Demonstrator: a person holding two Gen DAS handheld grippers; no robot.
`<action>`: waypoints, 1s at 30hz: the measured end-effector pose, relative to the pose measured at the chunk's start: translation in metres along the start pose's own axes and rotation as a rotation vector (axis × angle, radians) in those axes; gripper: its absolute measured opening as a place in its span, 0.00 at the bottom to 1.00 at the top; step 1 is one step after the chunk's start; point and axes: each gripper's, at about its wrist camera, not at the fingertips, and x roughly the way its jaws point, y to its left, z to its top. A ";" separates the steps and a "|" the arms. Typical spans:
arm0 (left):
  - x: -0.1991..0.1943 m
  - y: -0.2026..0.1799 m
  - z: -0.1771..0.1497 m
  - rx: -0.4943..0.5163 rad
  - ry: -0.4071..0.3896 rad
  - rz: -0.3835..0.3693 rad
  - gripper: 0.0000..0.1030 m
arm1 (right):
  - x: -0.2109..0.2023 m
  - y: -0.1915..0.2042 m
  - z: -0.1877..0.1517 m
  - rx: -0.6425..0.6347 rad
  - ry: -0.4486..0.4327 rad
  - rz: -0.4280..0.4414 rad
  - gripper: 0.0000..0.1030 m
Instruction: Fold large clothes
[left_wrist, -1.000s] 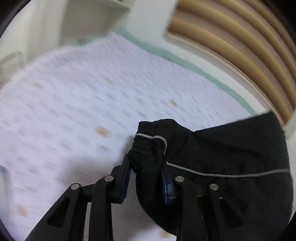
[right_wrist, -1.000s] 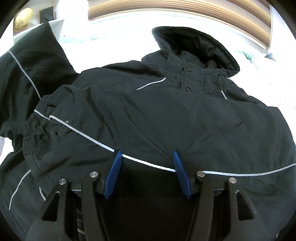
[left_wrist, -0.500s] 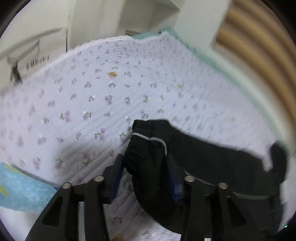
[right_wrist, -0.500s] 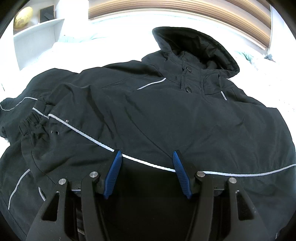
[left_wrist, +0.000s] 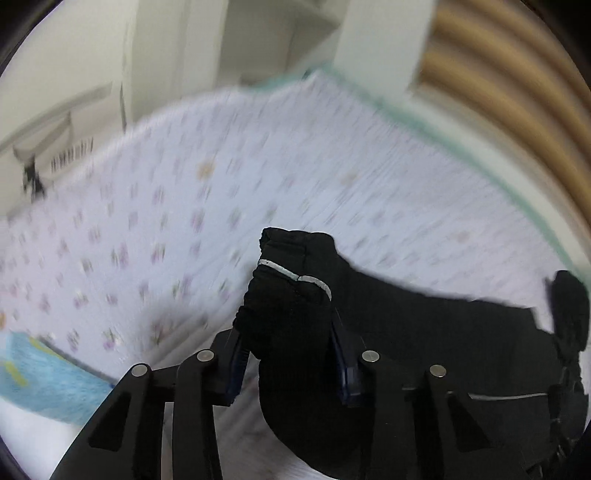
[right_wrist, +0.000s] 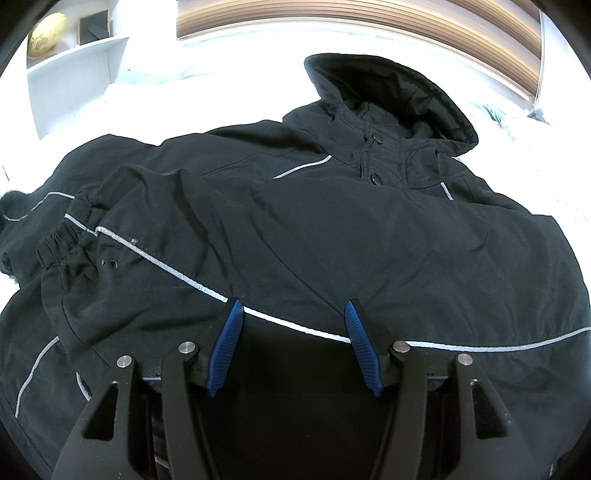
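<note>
A black hooded jacket with thin grey reflective piping lies front up on the bed, hood at the far side. One sleeve lies folded across the chest, its elastic cuff at the left. My right gripper is open, its blue pads resting on the jacket's lower front. In the left wrist view my left gripper is shut on the cuff of the other sleeve, held above the bed; the sleeve trails off to the right.
The bed has a lilac floral quilt with a teal edge. A light blue cloth lies at the left near edge. A wooden slatted headboard stands behind, white shelves at the far left.
My left gripper has carried the sleeve cuff down and outward: the raised sleeve at the left of the right wrist view has dropped away to the side. My right gripper has stayed put.
</note>
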 end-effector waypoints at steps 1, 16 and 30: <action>-0.018 -0.015 0.003 0.028 -0.051 -0.024 0.37 | 0.000 0.000 0.000 0.000 -0.001 0.001 0.59; -0.072 -0.290 -0.092 0.533 0.074 -0.496 0.32 | -0.001 -0.002 0.001 0.006 -0.003 0.011 0.60; -0.054 -0.256 -0.096 0.328 0.308 -0.821 0.55 | -0.005 0.002 0.004 0.000 0.006 0.006 0.66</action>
